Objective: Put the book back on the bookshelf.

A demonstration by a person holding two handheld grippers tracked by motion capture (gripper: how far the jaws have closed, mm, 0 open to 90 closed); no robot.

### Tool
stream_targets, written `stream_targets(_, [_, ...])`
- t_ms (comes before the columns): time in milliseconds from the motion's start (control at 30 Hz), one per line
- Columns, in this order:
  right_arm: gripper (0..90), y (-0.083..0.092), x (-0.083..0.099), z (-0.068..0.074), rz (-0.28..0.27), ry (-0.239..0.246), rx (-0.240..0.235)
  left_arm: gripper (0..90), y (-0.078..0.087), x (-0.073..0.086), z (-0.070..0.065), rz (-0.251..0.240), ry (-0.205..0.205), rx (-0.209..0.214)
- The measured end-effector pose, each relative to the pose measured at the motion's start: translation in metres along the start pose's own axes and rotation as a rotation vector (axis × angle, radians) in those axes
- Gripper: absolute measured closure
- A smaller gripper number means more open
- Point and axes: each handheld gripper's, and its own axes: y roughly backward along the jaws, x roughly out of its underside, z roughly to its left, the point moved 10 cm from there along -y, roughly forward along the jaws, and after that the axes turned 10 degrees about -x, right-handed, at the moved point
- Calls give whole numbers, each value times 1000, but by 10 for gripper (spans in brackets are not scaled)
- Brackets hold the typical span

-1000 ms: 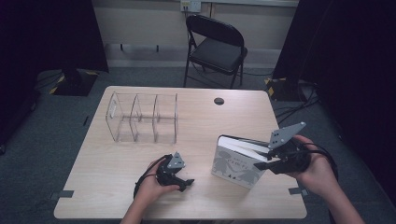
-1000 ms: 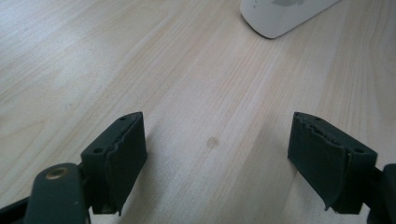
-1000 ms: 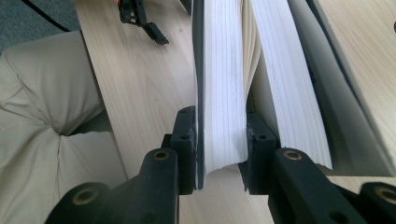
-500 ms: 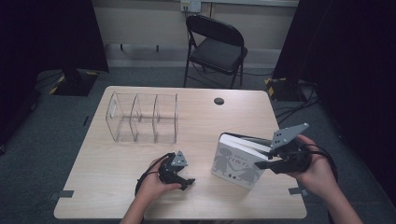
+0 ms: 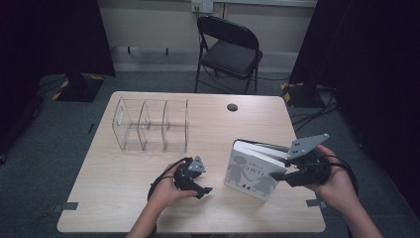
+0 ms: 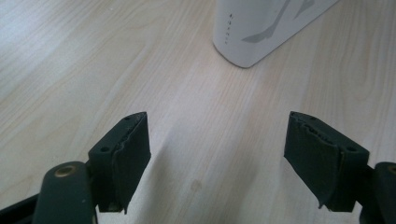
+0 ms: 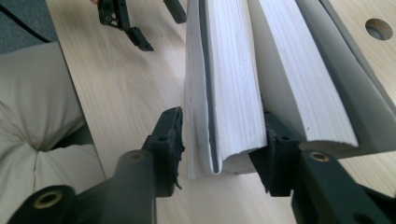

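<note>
Right gripper (image 7: pixel 219 140) has just been opening, its jaws now loose around the white book (image 5: pixel 255 171) on the table's (image 5: pixel 114 183) right side; left gripper (image 6: pixel 219 158) gapes empty nearby. We'd re-grip next.

- The left hand (image 5: pixel 166 191) comes in from the bottom edge of the high view, forearm angled up and to the right, fingers wrapped around the gripper body.
- The left gripper (image 5: pixel 204 192) points to the right and a little downward, its grey plate on top; its jaws stand wide apart, nothing between the pads (image 6: pixel 126 154).
- The right hand (image 5: pixel 337 181) enters from the lower right, palm cupping the gripper from behind, cable looping over the wrist.
- The right gripper (image 5: pixel 277 175) points left, grey plate raised above it. Its jaws have just been opening; a book (image 7: pixel 229 93) stands between them, the left pad (image 7: pixel 175 135) a gap clear of the cover, the right jaw close against the pages.
</note>
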Motion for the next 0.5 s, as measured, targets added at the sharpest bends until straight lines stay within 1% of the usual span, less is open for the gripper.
stream_targets(33, [549,0,1,1,-8,-3,-8,223,0,-2,0,-1,1,-1])
stream_targets(100, [530,0,4,1,-3,-5,0,225,0,-6,0,-6,2,2])
stream_targets(133, [520,0,6,-1,0,-1,10,228,1,-9,0,-1,-6,7])
stream_targets(167, [514,0,7,-1,-5,-13,9,230,2,-12,0,-2,-12,7])
stream_targets(200, [509,0,7,0,-14,-14,3,230,2,-14,-1,1,-14,10])
stream_targets(233, [501,0,8,-1,-13,-20,12,232,3,-16,-2,9,-13,19])
stream_targets(267, [501,0,9,-1,-19,-26,8,233,2,-18,-3,10,-11,25])
stream_targets(300, [495,0,11,-2,-15,-27,19,234,2,-19,-5,22,-20,30])
stream_targets(333, [487,0,13,-2,-15,-31,10,234,2,-21,-6,27,-25,37])
stream_targets(367, [475,0,15,-4,-14,-33,17,234,3,-22,-7,35,-34,38])
stream_targets(400, [462,-1,17,-4,-15,-39,17,234,2,-25,-7,32,-36,45])
stream_targets(467, [422,-1,20,-7,-21,-49,29,237,3,-28,-8,34,-39,46])
stream_targets(500, [408,-2,23,-7,-31,-57,30,241,4,-30,-8,34,-47,48])
